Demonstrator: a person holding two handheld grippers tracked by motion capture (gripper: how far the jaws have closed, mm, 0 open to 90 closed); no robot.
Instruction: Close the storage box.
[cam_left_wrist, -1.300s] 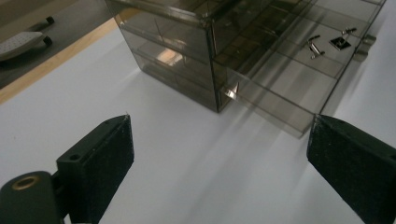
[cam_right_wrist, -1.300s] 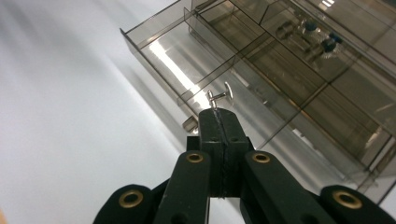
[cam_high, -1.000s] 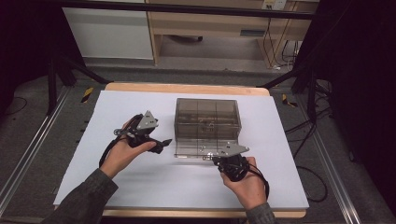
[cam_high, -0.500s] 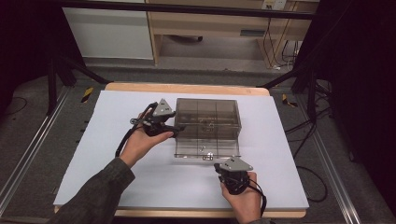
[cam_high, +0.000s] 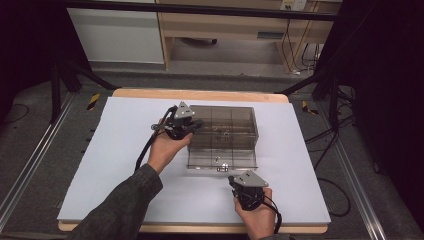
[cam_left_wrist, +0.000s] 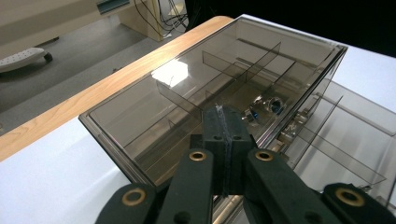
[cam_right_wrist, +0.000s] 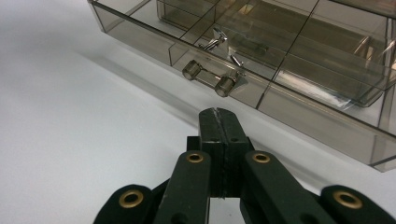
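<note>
A smoked clear box (cam_high: 222, 137) with dividers stands mid-counter on the white sheet (cam_high: 100, 150), its drawer (cam_right_wrist: 280, 88) pulled out toward the person, two metal knobs (cam_right_wrist: 208, 78) on the drawer's front. The left tongs (cam_high: 192, 126) rest against the box's left top edge; their jaws have just been closing and now meet with nothing between them, as the left gripper view shows (cam_left_wrist: 225, 140). The right tongs (cam_high: 241, 182) sit clenched and empty, just in front of the drawer, apart from it (cam_right_wrist: 219, 130).
</note>
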